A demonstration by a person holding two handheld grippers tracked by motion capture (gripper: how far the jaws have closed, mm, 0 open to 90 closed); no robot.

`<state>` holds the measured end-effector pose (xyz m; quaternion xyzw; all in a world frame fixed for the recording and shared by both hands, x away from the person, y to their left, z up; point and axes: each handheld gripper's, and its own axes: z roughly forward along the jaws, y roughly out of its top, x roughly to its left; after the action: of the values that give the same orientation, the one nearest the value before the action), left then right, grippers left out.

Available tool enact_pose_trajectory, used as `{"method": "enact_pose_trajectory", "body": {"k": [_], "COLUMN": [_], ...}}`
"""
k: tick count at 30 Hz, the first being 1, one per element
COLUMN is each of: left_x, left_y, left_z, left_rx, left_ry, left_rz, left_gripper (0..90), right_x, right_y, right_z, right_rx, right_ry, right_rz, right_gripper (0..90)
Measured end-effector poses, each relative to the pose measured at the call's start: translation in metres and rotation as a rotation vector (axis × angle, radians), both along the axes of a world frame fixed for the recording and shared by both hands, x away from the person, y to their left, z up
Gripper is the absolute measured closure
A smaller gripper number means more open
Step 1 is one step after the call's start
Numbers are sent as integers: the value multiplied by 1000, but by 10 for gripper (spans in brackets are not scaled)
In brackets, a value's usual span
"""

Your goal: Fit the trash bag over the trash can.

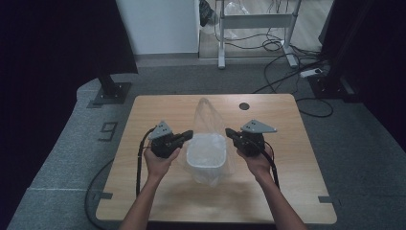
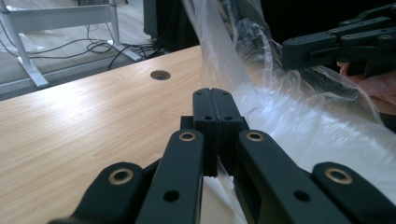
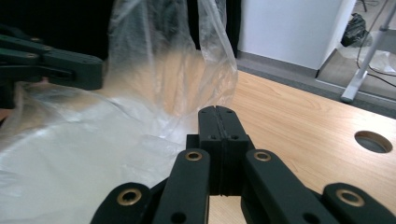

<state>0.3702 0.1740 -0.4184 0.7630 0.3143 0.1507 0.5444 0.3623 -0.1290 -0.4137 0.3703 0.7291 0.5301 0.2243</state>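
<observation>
thin glossy clear plastic bag (image 1: 208, 122), smooth white plastic bin (image 1: 206, 153), matt pale wood-grain table (image 1: 158, 191), matt black jaws

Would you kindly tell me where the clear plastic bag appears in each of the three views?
High view: the clear plastic bag sits mid-table, draped over a white bin.
Left gripper view: the bag is at the right, beyond the closed jaws.
Right gripper view: the bag is at the left and centre.
Shared landmark: the round hole in the tabletop.

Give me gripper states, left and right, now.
Left gripper: closed, pinching the clear plastic bag at the bin's side.
Right gripper: closed; a grip on the bag cannot be told.
</observation>
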Motion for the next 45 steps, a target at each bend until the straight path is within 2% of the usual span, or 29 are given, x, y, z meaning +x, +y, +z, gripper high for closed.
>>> {"method": "enact_pose_trajectory", "body": {"k": [7,19,25,29,33,39,45], "left_x": [3,7,7,4,1,0,0], "left_y": [8,17,19,20,19,21,23], "left_z": [-5,-16,-21,-25,-28,-33,-40], "left_rx": [-7,-14,-15,-28,-18,-20,-24], "left_ry": [14,46,31,0,-33,-30,-9], "left_rz": [12,31,36,49,62,70,75], "left_gripper": [900,900,900,900,900,900,900], "right_x": [4,9,9,7,6,4,1], "right_y": [-3,0,-2,-4,-6,-7,-7], "right_z": [-7,-24,-30,-31,-33,-41,-47], "right_rx": [3,-39,-26,-24,-23,-19,-20], "right_ry": [-9,0,-9,-22,-29,-35,-52], "right_rz": [-21,-50,-56,-56,-60,-61,-70], "right_gripper": [892,892,892,892,892,892,892]}}
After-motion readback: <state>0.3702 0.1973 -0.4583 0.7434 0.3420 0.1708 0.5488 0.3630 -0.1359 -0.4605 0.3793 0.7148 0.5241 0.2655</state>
